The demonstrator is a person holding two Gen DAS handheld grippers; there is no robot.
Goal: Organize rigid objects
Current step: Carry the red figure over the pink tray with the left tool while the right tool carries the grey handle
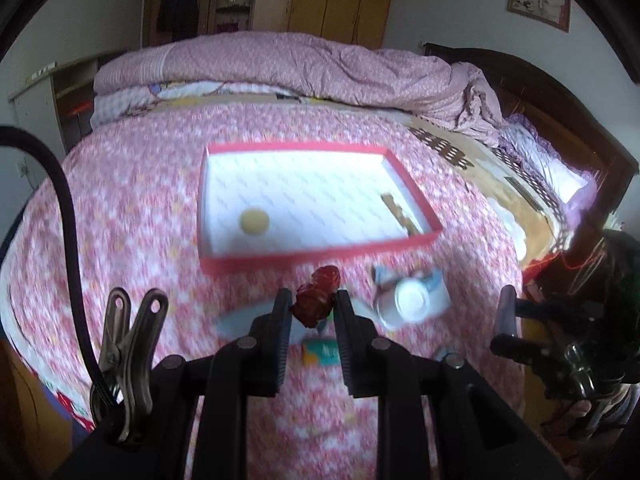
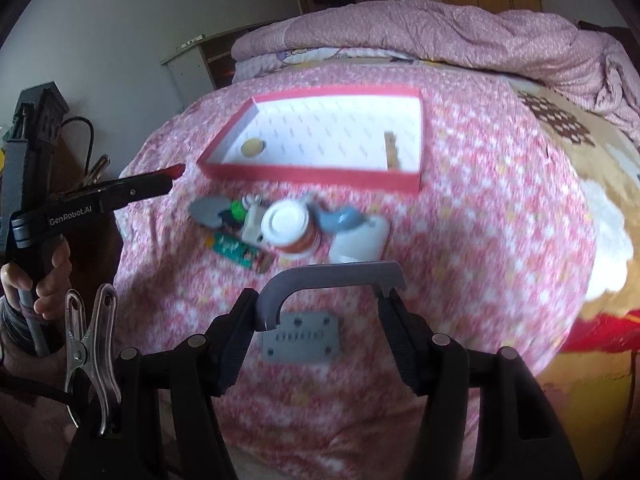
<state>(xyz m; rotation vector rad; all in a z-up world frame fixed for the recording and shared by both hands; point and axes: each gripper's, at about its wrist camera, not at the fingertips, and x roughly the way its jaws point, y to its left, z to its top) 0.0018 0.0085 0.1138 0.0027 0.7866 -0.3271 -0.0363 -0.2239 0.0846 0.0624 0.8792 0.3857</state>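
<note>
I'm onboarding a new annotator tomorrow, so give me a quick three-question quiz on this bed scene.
1. True or false: the left gripper is shut on a dark red figurine.
2. What does the right gripper hold? A) a white-lidded jar B) a grey C-shaped bracket C) nothing
3. Fill in: the round yellow disc lies inside the red-rimmed ____.

Key: 1 true. 2 B, the grey C-shaped bracket; the white-lidded jar is on the bed. 3 box.
</note>
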